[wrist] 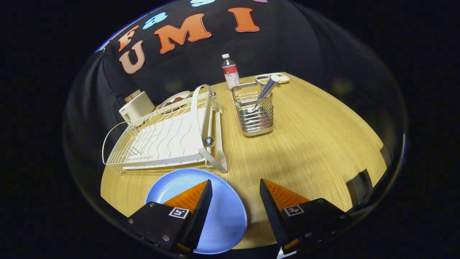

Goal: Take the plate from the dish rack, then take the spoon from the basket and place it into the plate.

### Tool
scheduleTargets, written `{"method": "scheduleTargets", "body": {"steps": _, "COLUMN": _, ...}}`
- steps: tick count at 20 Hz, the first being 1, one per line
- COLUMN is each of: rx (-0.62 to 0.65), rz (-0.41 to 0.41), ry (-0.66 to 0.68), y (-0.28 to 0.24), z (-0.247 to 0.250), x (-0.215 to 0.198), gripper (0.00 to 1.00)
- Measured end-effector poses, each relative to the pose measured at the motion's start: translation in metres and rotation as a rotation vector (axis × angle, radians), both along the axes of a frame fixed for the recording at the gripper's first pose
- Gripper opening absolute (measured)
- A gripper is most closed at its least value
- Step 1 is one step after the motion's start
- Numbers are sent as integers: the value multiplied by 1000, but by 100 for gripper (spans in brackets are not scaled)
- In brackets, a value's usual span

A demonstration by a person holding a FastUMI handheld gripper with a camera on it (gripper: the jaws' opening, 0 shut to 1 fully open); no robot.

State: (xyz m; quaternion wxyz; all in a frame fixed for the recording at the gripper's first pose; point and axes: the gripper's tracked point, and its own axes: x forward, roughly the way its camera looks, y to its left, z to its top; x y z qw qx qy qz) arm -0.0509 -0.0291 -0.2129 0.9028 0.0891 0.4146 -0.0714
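The blue plate point(215, 212) lies flat on the table point(316, 144), so I hold my gripper point(235, 189) with fingers apart, empty, facing the spoon point(267, 88) upright in the wire basket point(254, 115), upper centre.

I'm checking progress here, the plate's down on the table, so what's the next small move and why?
Probably move forward toward the wire basket: the blue plate already lies on the table beside the fingers, which are open and empty, and the spoon stands in the basket.

Spoon point(265, 92) bowl behind basket point(256, 118) wires
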Motion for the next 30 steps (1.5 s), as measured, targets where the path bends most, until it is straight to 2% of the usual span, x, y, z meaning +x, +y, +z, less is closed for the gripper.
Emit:
{"method": "scheduleTargets", "body": {"steps": 8, "rx": -153, "rz": -86, "ry": -174, "y": -60, "z": 47, "x": 57, "gripper": 81}}
{"method": "scheduleTargets", "body": {"steps": 13, "rx": -213, "rz": -108, "ry": -285, "y": -77, "z": 59, "x": 92, "gripper": 72}}
{"method": "scheduleTargets", "body": {"steps": 17, "rx": -234, "rz": -111, "ry": -296, "y": -77, "z": 51, "x": 109, "gripper": 52}}
{"method": "scheduleTargets", "body": {"steps": 20, "rx": -167, "rz": -106, "ry": -325, "y": -68, "z": 50, "x": 120, "gripper": 31}}
{"method": "scheduleTargets", "body": {"steps": 24, "rx": -88, "rz": -119, "ry": -353, "y": -66, "z": 50, "x": 128, "gripper": 16}}
{"method": "scheduleTargets", "body": {"steps": 30, "rx": -89, "rz": -88, "ry": -390, "y": -58, "z": 76, "x": 121, "gripper": 10}}
